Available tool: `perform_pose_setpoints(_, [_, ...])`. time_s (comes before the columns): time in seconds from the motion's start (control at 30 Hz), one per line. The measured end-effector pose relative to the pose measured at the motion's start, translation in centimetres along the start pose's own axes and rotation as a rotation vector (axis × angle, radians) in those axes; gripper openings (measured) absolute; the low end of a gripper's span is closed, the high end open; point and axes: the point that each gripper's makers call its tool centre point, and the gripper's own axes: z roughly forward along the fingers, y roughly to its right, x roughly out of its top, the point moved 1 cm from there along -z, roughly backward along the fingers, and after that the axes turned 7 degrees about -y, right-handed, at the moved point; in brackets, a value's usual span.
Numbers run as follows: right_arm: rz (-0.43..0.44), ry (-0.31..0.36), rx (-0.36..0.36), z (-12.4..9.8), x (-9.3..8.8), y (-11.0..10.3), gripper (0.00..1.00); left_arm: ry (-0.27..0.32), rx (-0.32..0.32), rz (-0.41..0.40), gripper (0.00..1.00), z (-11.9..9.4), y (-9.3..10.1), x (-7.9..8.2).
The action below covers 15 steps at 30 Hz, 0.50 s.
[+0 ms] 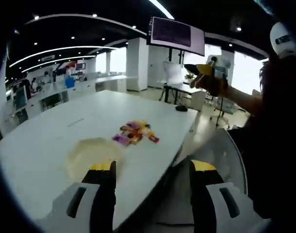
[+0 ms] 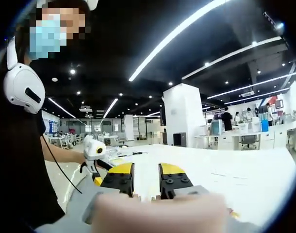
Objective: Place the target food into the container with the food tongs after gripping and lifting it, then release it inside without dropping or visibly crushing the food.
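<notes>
A heap of colourful food pieces (image 1: 136,132) lies on the white table (image 1: 51,141), just beyond a pale yellow round container (image 1: 92,154). My left gripper (image 1: 153,167) hovers over the table's near edge, open wide, with nothing between its jaws; the container sits by its left jaw. In the left gripper view a hand holds my right gripper (image 1: 199,69) high at the upper right, far from the food. In the right gripper view my right gripper (image 2: 146,171) has its jaws close together with only a narrow gap and nothing held. The left gripper (image 2: 93,154) appears at the lower left there.
The person stands at the table's right edge (image 1: 187,136), wearing white headphones (image 2: 23,87). A small dark object (image 1: 181,108) lies at the table's far end. Desks, chairs, a hanging screen (image 1: 177,35) and a white pillar (image 2: 184,114) fill the office behind.
</notes>
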Motion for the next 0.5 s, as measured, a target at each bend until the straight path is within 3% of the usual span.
perform_pose_setpoints(0.07, [0.009,-0.021,-0.010,0.3,-0.6,0.2,0.19,-0.016,0.029,-0.041,0.67,-0.3,-1.2,-1.4])
perform_pose_setpoints(0.17, [0.010,-0.051,-0.017,0.4,-1.3,0.3,0.20,-0.009,0.045,-0.039,0.75,-0.7,-2.2,-2.5])
perform_pose_setpoints(0.37, [0.035,-0.111,-0.064,0.3,-2.5,1.7,0.20,-0.090,0.095,-0.056,0.84,-0.1,-3.8,-6.3])
perform_pose_setpoints(0.5, [0.033,-0.158,-0.103,-0.1,-3.5,2.8,0.21,-0.074,0.083,-0.109,0.87,0.4,-3.9,-7.2])
